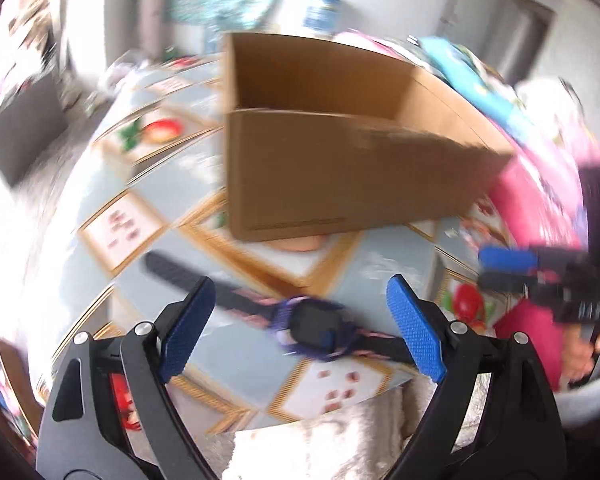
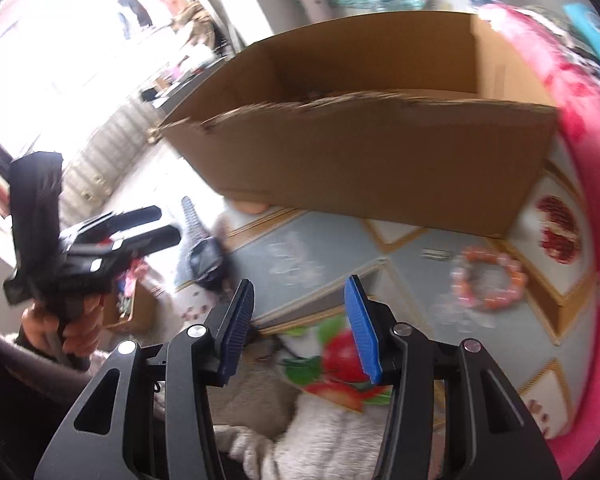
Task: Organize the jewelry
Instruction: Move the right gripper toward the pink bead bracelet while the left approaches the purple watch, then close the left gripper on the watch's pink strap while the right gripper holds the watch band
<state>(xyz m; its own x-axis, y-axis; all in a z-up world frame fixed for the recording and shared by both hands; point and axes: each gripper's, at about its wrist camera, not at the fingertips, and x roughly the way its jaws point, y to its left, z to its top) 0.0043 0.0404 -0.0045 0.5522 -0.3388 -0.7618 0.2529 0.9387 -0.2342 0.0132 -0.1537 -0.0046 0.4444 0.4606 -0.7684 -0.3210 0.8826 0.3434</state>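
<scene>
Little looks done yet. The cardboard box stands ahead of both grippers, and what shows of its inside looks bare. The left gripper is spread wide and holds nothing, with the watch on the worktop between its fingers. The right gripper is likewise parted and holding nothing; the bead bracelet lies ahead to its right.

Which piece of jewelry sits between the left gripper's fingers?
The watch, dark-strapped with a purple case, lies between the open left gripper. The pink bead bracelet lies over by the right gripper.
</scene>
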